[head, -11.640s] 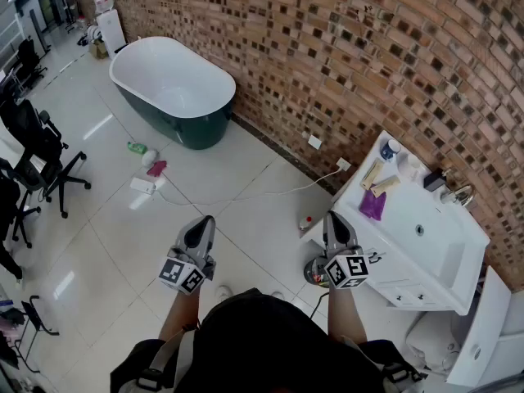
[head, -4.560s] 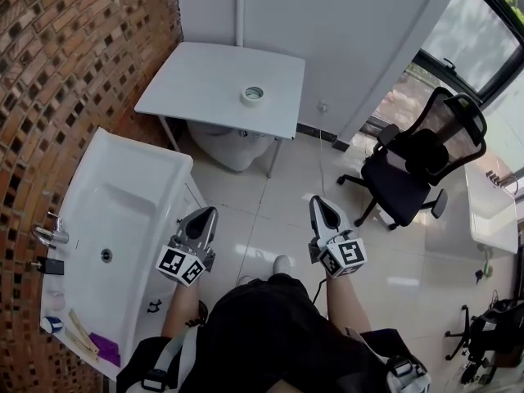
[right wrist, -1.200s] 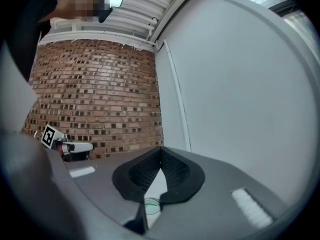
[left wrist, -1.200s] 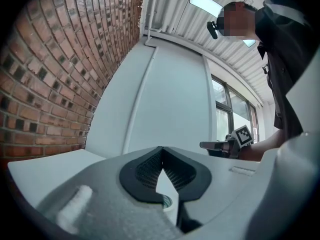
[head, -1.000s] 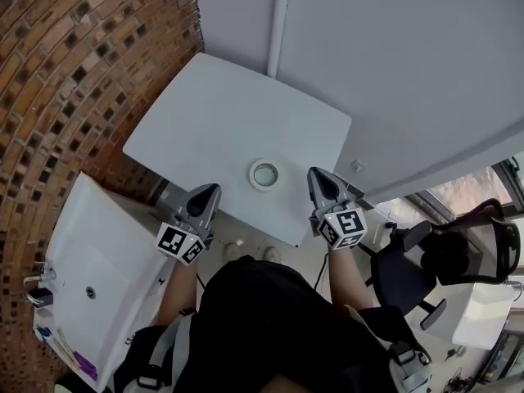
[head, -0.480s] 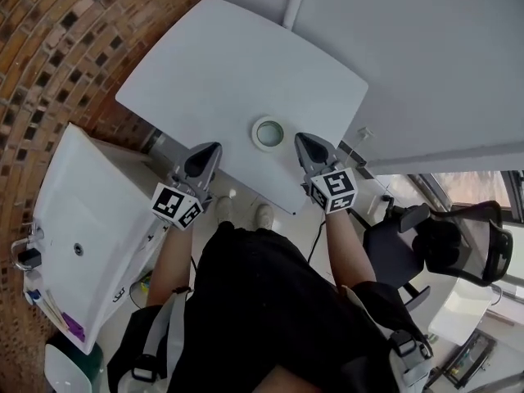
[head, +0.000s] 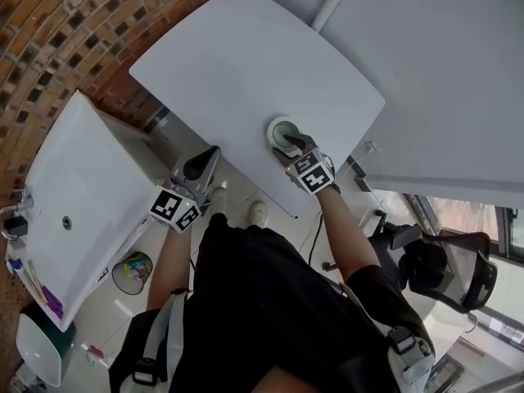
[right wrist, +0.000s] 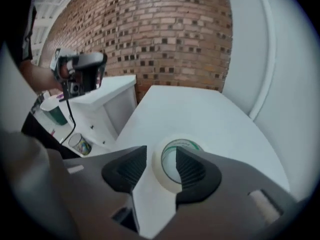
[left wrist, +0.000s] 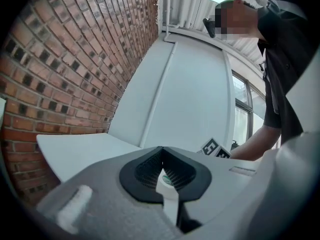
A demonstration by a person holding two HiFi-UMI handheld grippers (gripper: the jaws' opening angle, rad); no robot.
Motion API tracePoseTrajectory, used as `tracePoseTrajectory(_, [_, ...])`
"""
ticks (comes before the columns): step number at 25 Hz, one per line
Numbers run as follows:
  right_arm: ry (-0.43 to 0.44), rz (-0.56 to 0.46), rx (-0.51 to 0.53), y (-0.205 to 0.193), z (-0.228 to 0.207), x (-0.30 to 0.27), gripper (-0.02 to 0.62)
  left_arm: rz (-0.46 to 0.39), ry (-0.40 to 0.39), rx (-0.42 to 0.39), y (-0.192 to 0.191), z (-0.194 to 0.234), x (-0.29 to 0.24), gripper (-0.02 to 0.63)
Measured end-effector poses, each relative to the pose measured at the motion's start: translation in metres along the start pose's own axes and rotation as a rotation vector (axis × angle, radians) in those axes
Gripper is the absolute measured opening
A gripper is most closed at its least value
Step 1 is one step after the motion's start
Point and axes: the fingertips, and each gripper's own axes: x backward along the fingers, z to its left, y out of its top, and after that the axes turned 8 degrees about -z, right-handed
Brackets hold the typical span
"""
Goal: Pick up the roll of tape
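The roll of tape point(head: 275, 128) is a flat, pale cream ring with a wide round hole and a green band printed on its inner core. It lies on its side on the white table point(head: 246, 56), near the table's front edge and towards the person's right. In the right gripper view the roll point(right wrist: 161, 168) looks matte and papery, its wall thick and smooth.

The right gripper point(head: 293, 144) tilts down onto it, and its jaws have just been opening. They stand wide apart point(right wrist: 161, 154), one ribbed black pad inside the hole and the other outside the ring, so the roll's near wall sits between them. A strip of bare table shows beside the outer pad, so nothing is clamped.

The table top is smooth and plain, with rounded corners. The left gripper point(head: 210, 154) hangs off the table's front edge with its ribbed dark pads pressed together point(left wrist: 162, 151) and nothing in them.

A rough brick wall point(head: 49, 23) of red and dark bricks runs behind, and a glossy white rectangular sink unit point(head: 74, 195) stands to the left
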Motion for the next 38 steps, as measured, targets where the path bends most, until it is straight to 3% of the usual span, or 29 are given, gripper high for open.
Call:
tracePoseTrajectory(3, [0.053,0.191,0.059,-0.023,0.005,-0.021,0.19,-0.014,0.03,0.01,-0.002,0.005,0.013,0.002])
tracePoseTrajectory(5, [0.087,0.261,0.08,-0.029,0.009,-0.028,0.192,-0.024,0.05,0.016,-0.004,0.009,0.023,0.001])
tracePoseTrajectory(10, [0.133,0.368,0.142,-0.027,0.012,-0.047,0.182,-0.051,0.121,0.002,0.004,0.027,0.046,0.002])
tracePoseTrajectory(15, [0.167,0.515,0.109,-0.038,0.013,-0.056,0.162,-0.063,0.181,0.018,0.003,0.038,0.061,0.002])
tracePoseTrajectory(21, [0.212,0.614,0.169,-0.052,0.017,-0.066,0.149,-0.07,0.207,0.02,0.006,0.042,0.066,0.001])
tracePoseTrajectory(29, [0.208,0.524,0.23,-0.05,0.023,-0.064,0.149,-0.056,0.164,0.017,0.007,0.039,0.047,0.002])
tracePoseTrajectory(35, [0.27,0.249,0.185,-0.037,0.022,-0.023,0.138,-0.028,0.074,0.03,0.009,0.023,0.026,0.001])
tracePoseTrajectory(38, [0.238,0.116,0.067,-0.031,0.012,-0.001,0.115,-0.014,0.02,0.021,0.009,0.014,0.013,0.002])
